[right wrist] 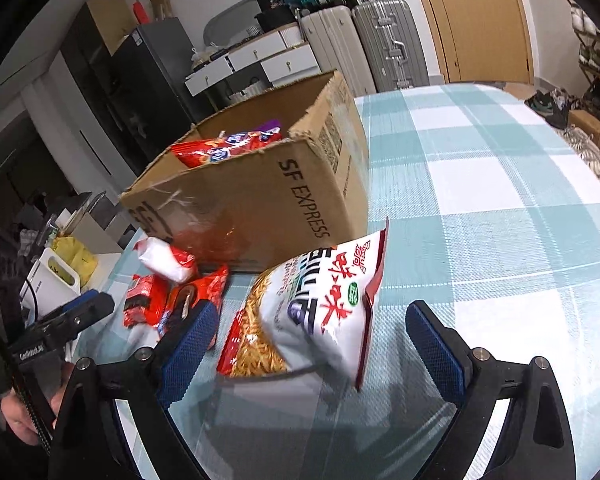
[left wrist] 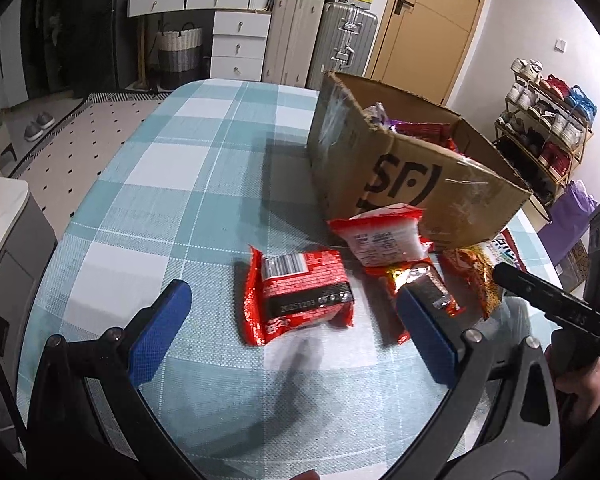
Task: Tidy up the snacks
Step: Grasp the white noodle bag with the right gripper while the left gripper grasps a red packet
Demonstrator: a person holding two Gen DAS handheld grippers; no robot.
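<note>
1. The left gripper (left wrist: 296, 320) is hanging spread wide over the checked tablecloth (left wrist: 148, 200), holding nothing; the red packet (left wrist: 300, 296) is lying flat between its blue pads, touching neither.
2. The right gripper (right wrist: 312, 344) is also standing wide open and empty, with the noodle-snack bag (right wrist: 316, 312) sitting between its fingers, leaning up toward 1 o'clock.
3. The cardboard box (right wrist: 260, 200) is sitting at 11 o'clock from that bag, already holding some red and purple packets (right wrist: 228, 144). A white-and-red pouch (left wrist: 384, 236) is leaning against the box wall at 1 o'clock from the red packet, and another foil packet (left wrist: 424, 288) is lying at 3 o'clock, partly behind the right-hand pad.
4. Judging by looks, all are light, crinkly foil: slippery, soft, and full of brittle contents that are likely crushing under a hard squeeze.
5. The red packet is looking blocky and firm, so pinching across its short sides seems safest; the puffy bag is probably best taken at mid-body or by its sealed top edge.
</note>
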